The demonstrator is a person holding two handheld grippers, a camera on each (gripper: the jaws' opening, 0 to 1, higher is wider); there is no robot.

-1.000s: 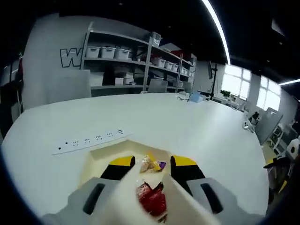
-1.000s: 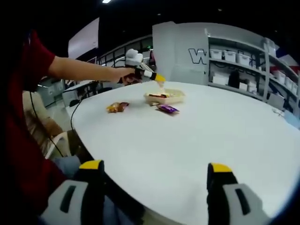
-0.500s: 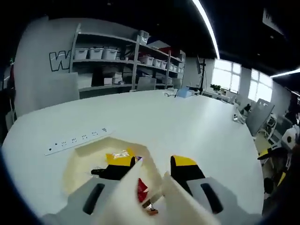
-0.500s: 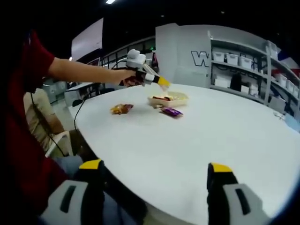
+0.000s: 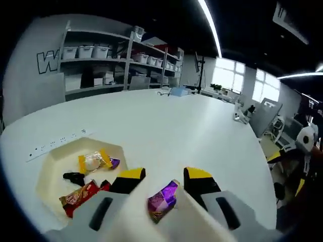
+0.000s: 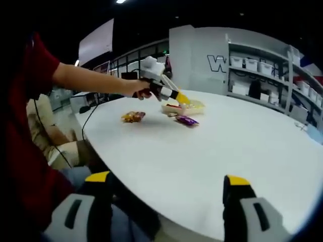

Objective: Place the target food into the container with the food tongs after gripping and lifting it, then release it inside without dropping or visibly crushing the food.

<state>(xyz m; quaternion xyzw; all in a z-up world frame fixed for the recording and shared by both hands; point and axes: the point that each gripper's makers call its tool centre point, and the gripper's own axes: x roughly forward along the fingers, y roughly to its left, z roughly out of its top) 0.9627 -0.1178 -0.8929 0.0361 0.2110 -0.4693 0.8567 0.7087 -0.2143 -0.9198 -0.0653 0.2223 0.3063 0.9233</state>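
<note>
**Occlusions, Cropping and Unresolved Detail**

In the left gripper view, the cream tongs [image 5: 146, 222] are running off the bottom edge and covering the lower part of the purple packet [image 5: 162, 200]. The left gripper [image 5: 164, 177] is hiding the right end of the red packet [image 5: 79, 195].

In the right gripper view, the container [image 6: 187, 107] at upper centre is appearing too small for its contents to be told. The person's hand [image 6: 142, 89] is covering the far gripper's grip.

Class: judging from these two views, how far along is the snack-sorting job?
Done: three snacks lie in the cream tray. In hand: the left gripper, holding tongs, sits over the purple snack on the table. Left: that one and an orange snack.
</note>
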